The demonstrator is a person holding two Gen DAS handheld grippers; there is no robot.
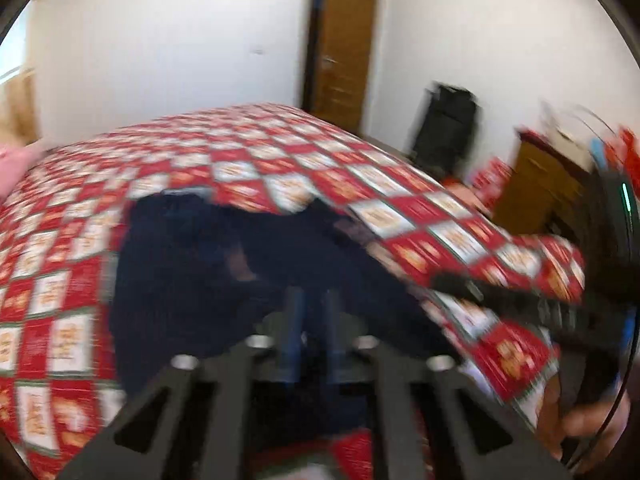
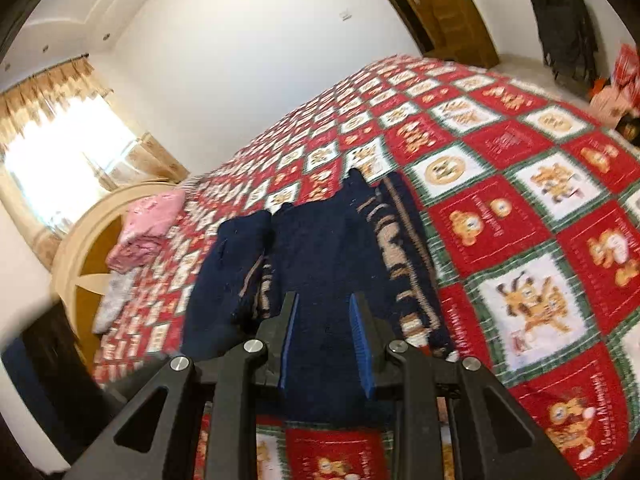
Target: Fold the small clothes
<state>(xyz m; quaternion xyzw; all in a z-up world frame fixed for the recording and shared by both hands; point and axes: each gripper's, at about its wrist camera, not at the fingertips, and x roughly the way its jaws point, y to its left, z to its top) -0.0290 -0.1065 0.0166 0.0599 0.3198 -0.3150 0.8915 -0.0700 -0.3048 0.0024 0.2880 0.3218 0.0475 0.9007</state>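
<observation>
A small navy garment (image 2: 320,252) with beige stripes lies on the red-and-white checked bedspread (image 2: 520,200). In the right wrist view my right gripper (image 2: 325,300) is open just above its near edge, blue pads apart, nothing between them. In the blurred left wrist view the same dark garment (image 1: 224,256) lies ahead. My left gripper (image 1: 314,300) sits over its near part with the fingers close together; I cannot tell whether cloth is pinched. The right gripper (image 1: 452,282) also shows at the right in the left wrist view, reaching toward the garment's right side.
Folded pink clothes (image 2: 148,224) and a grey piece (image 2: 114,300) lie near the cream headboard (image 2: 80,248). A brown door (image 1: 344,44), a black bag (image 1: 444,128) and a wooden cabinet (image 1: 536,184) stand beyond the bed. A curtained window (image 2: 60,148) is at the left.
</observation>
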